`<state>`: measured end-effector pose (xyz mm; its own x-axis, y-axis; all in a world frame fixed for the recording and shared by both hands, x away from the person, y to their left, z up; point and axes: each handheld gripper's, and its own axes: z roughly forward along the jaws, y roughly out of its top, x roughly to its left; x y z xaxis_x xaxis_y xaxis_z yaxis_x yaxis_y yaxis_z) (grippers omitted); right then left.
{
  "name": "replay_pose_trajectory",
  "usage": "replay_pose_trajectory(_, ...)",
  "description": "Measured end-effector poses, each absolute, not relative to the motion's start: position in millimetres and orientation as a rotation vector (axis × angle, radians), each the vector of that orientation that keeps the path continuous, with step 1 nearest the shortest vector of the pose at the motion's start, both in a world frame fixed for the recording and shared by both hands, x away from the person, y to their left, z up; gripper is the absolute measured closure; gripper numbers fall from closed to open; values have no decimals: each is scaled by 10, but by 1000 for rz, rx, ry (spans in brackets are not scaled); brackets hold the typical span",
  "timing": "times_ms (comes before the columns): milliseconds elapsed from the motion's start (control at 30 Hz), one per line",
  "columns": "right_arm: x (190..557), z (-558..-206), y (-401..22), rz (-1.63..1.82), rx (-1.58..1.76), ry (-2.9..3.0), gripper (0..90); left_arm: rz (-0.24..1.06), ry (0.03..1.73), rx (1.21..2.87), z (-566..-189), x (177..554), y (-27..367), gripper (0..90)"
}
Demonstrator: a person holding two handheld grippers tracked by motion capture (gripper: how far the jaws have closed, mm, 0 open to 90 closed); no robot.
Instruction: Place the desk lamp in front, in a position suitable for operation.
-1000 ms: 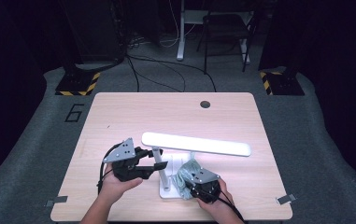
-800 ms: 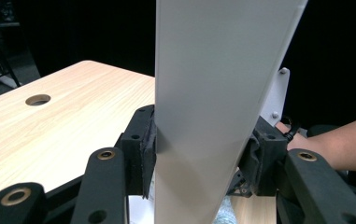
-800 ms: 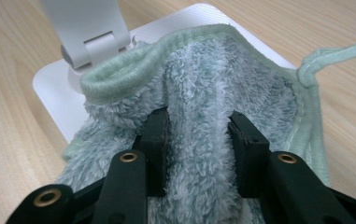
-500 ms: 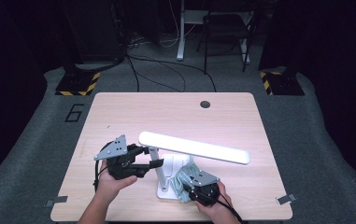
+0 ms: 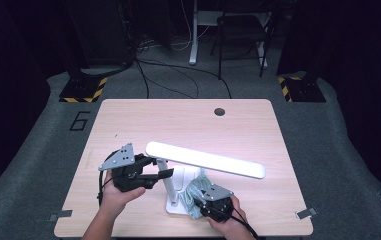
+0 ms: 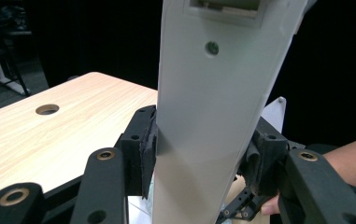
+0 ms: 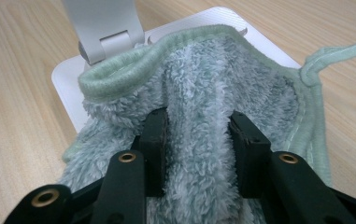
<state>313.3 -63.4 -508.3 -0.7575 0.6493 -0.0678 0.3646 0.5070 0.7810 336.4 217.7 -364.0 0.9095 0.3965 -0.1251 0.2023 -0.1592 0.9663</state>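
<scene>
A white desk lamp stands near the table's front edge, its long head [image 5: 208,160] slanting down to the right above its flat base [image 5: 175,207]. My left gripper [image 5: 162,167] has just been closing, and its pads press on both sides of the lamp's upright arm [image 6: 213,116]. A fluffy pale green cloth [image 5: 194,192] lies bunched on the base [image 7: 68,88], below the hinge [image 7: 105,28]. My right gripper [image 5: 205,196] is shut on a fold of this cloth [image 7: 203,93], which stands pinched between its jaws [image 7: 199,135].
The wooden table [image 5: 128,125] has a round cable hole [image 5: 219,111] at its far edge. Beyond it, on the dark floor, are a chair [image 5: 243,35], cables and a yellow-black striped foot [image 5: 83,90].
The lamp head's right end has sunk toward the table while its left end stayed. My left gripper has shifted a little to the left on the lamp's arm. The right gripper kept still.
</scene>
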Motion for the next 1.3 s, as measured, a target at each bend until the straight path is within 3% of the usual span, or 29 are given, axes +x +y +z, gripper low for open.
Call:
replay_pose_trajectory(433, 3126, -5087, -621, 1131, 844, 2403, 618, 185, 451, 1734, -3544, 3328, 2211, 490)
replay_pose_trajectory(767, 3146, -5090, -624, 1147, 834, 2396, 606, 206, 442, 1773, -3488, 3294, 2222, 530)
replay_pose_trajectory(1067, 3352, -5012, -565, 1266, 889, 2332, 603, 169, 406, 1796, -3481, 3318, 2249, 513)
replay_pose_trajectory(1300, 3549, -4985, -288, 1335, 910, 2314, 594, 166, 383, 1809, -3479, 3315, 2263, 513)
